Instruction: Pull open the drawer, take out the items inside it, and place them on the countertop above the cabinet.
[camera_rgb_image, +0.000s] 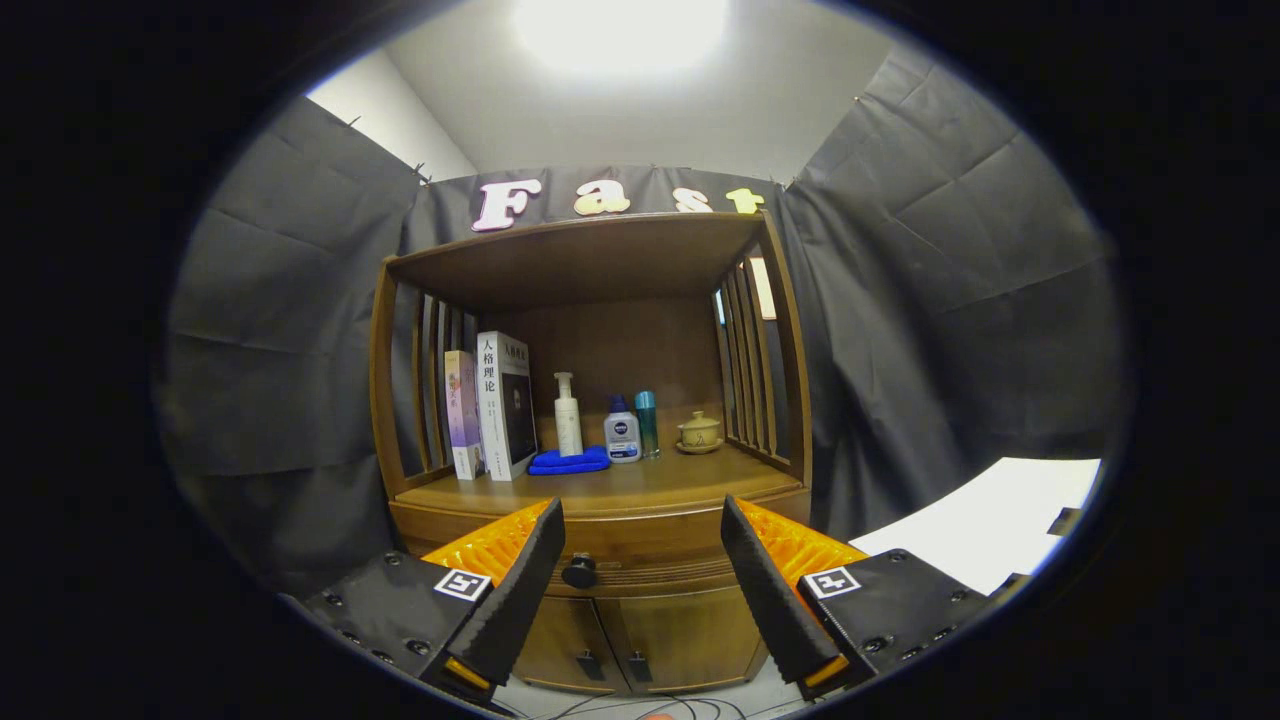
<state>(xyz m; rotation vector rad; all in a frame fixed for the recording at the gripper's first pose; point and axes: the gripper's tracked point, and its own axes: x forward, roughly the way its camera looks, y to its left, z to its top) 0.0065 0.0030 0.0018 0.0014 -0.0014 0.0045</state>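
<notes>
You are at the very start: the drawer (640, 572) of the brown wooden cabinet (600, 620) looks closed, its front flush under the countertop, so nothing has come out of it yet and its contents are hidden from you. Your gripper (640, 545) hangs in front of the cabinet with its fingers spread wide and empty, and the small round dark knob (579, 571) of the drawer sits between them, closer to the left finger and some way beyond the tips. The wooden countertop (640, 485) above the drawer, which is the table you will unload onto, already carries two upright books (492, 405) at the left, a folded blue cloth (570, 461), a tall white pump bottle (567, 414), a short white bottle with a blue cap (622, 430), a slim teal bottle (647, 422) and a small yellow lidded cup on a saucer (698, 433); the front strip of it is bare. The next move, as I judge it, asks you to shift a little left so the knob is centred between the fingers, go forward until it sits well inside them, close on it firmly, then pull straight back. The knob is small and round, so a shallow or off-centre grip may slip off.
</notes>
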